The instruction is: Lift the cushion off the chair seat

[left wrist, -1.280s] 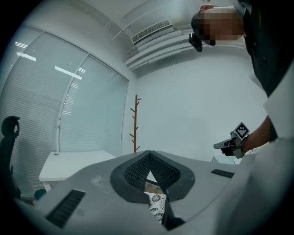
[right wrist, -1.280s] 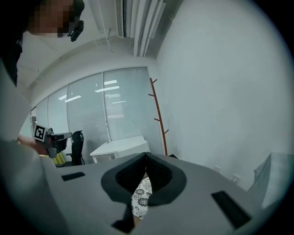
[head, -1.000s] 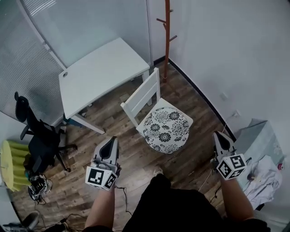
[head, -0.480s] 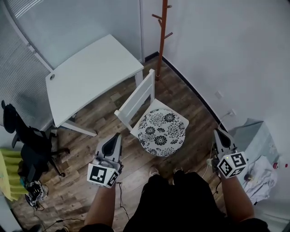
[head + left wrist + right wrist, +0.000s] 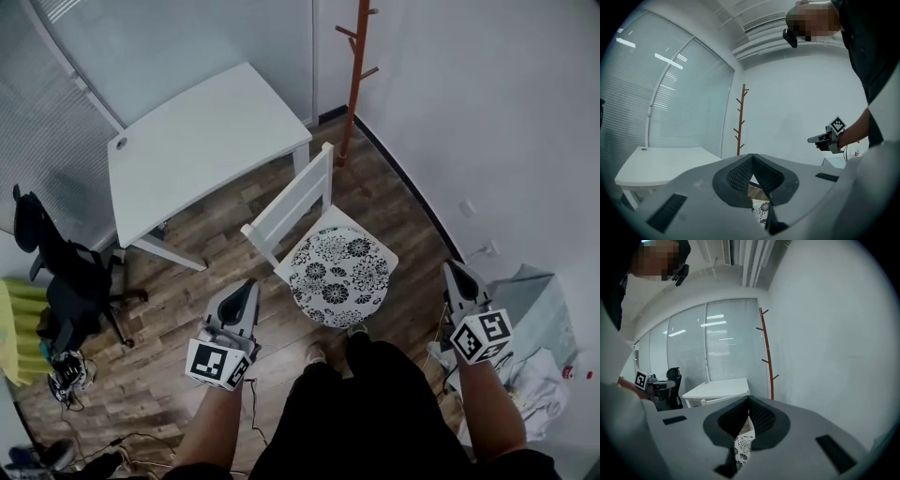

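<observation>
No letters, numbers or brand names can be read anywhere. The only printed marks are black-and-white square code patterns. One set is on the white cube (image 5: 217, 364) of the left gripper (image 5: 247, 286), left of the round floral cushion (image 5: 339, 278) — another is on the white cube (image 5: 482, 337) of the right gripper (image 5: 453, 270), right of it.

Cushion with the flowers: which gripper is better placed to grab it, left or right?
Left, probably. In the head view the left gripper sits nearer the edge of the cushion than the right gripper. Both hang apart from it with jaws together, holding nothing, so it's close.
</observation>
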